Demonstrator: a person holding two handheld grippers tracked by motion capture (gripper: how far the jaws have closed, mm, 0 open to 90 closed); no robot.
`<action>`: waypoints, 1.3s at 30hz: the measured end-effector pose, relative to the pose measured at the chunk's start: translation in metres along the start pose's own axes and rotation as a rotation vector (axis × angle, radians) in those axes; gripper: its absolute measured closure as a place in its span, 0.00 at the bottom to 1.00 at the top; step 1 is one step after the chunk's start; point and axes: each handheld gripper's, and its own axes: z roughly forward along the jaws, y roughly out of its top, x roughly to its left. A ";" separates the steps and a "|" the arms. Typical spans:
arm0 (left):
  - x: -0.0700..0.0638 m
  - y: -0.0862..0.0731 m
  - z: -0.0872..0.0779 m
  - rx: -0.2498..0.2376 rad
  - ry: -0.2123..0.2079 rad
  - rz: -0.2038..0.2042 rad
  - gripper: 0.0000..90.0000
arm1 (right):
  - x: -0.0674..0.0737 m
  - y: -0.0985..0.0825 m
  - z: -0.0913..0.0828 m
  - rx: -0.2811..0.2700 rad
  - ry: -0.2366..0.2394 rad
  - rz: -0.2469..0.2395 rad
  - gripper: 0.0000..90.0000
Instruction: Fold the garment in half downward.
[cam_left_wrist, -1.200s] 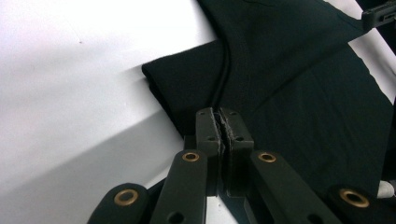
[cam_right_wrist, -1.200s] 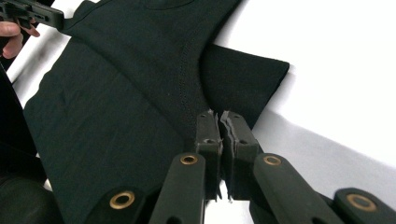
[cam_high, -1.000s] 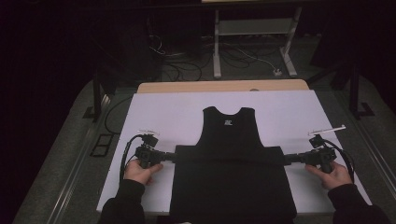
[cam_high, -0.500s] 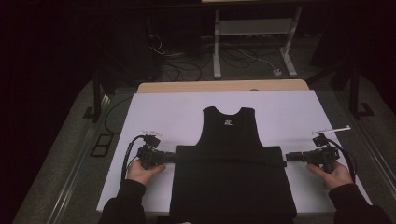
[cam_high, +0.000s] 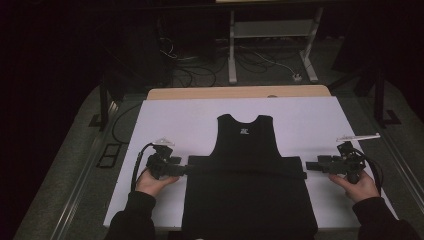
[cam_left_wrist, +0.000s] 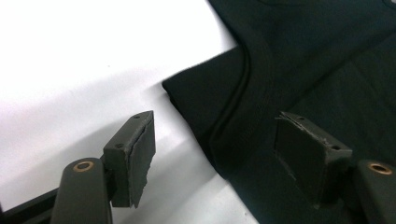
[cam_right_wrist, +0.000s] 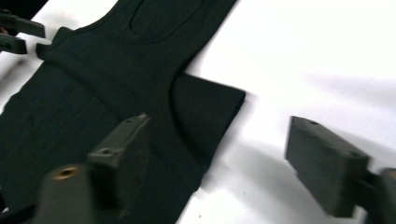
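A black sleeveless-looking shirt (cam_high: 247, 190) lies flat on the white tabletop (cam_high: 190, 125), collar toward the far side, its sides folded in and its hem over the front edge. My left gripper (cam_high: 191, 169) lies at the shirt's left folded corner. In the left gripper view this gripper (cam_left_wrist: 219, 158) is open, one jaw over the white surface and the other over the black cloth (cam_left_wrist: 303, 70). My right gripper (cam_high: 307, 165) sits just off the shirt's right corner. In the right gripper view it (cam_right_wrist: 224, 158) is open, with the folded corner (cam_right_wrist: 205, 107) ahead between its jaws.
A wooden table edge (cam_high: 240, 92) shows behind the white top. Beyond it are metal desk legs (cam_high: 232, 50) and loose cables on the floor. Bare white surface lies on both sides of the shirt and beyond its collar.
The right gripper has drawn slightly back to the right, so a small gap shows between its tips and the shirt's edge. The left gripper has barely moved.
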 end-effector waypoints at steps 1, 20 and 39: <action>0.000 0.001 0.000 0.007 0.001 0.006 0.28 | 0.000 0.001 0.000 -0.005 -0.001 -0.003 0.16; 0.000 0.022 0.009 0.072 -0.093 0.031 0.00 | 0.005 0.021 0.009 0.003 -0.067 -0.073 0.00; 0.006 0.045 0.010 0.019 -0.088 0.061 0.00 | 0.005 0.047 0.017 0.017 -0.085 -0.118 0.00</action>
